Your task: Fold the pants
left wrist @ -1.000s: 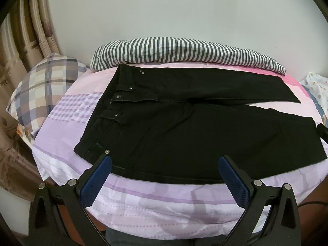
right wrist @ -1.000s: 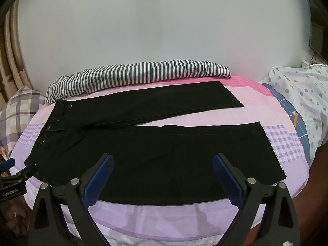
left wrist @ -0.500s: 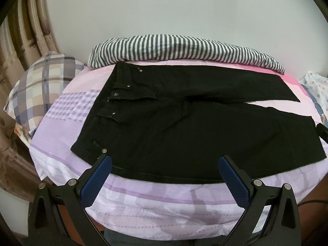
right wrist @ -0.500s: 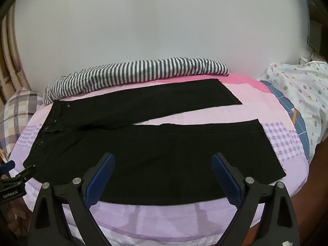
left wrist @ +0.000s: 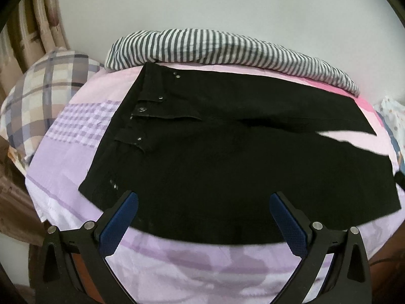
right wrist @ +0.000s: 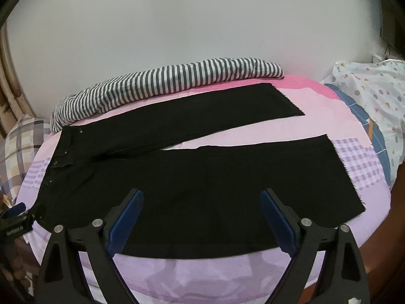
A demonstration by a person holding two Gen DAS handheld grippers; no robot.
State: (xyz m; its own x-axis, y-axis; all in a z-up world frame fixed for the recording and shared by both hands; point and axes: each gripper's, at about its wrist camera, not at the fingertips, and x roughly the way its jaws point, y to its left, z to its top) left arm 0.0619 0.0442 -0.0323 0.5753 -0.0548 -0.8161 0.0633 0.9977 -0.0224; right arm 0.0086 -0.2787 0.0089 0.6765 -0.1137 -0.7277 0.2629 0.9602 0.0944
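Both grippers have eased closer to the pants (right wrist: 202,177) since a second ago, whose near edge now sits lower between the fingers. The left gripper (left wrist: 203,200), jaws spread wide, hovers over the waistband end of the pants; the right gripper (right wrist: 202,195), jaws likewise spread, hovers over the nearer leg. The pants lie flat and unfolded on the bedsheet (right wrist: 202,268), legs parted. Beyond the pants lies a striped blanket (right wrist: 164,86); left of their waistband, a plaid pillow (left wrist: 45,96).
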